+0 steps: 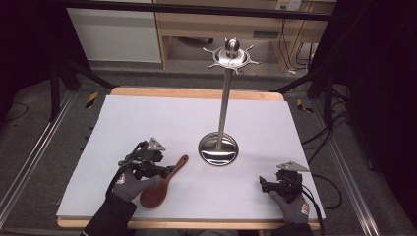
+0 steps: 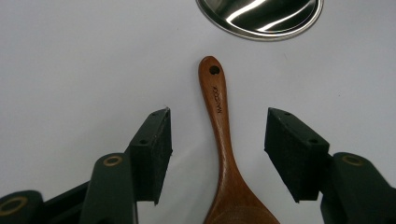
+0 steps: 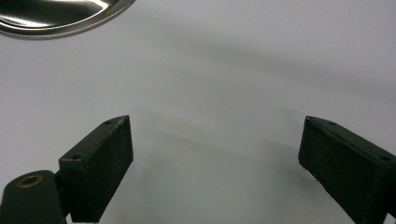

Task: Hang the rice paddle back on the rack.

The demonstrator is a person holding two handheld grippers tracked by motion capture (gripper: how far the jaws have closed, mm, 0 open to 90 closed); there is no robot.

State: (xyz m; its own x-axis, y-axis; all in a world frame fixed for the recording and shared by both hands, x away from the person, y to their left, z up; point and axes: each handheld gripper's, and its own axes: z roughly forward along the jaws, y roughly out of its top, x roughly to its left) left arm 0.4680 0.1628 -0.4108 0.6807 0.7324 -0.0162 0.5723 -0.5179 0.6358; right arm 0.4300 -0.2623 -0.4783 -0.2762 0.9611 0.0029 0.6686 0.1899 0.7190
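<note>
Overhead, hooked stand top; possibly hanging pegs.

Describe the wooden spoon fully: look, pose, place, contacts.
The spoon is reddish-brown polished wood, with a slim handle carrying a hanging hole and small printed lettering, widening to a rounded bowl. It lies flat on the white table, handle tip toward the stand's steel base but short of it. The open left gripper straddles its handle without touching.

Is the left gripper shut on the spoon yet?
No, open. The left gripper has both jaws standing clear either side of the wooden spoon.
</note>
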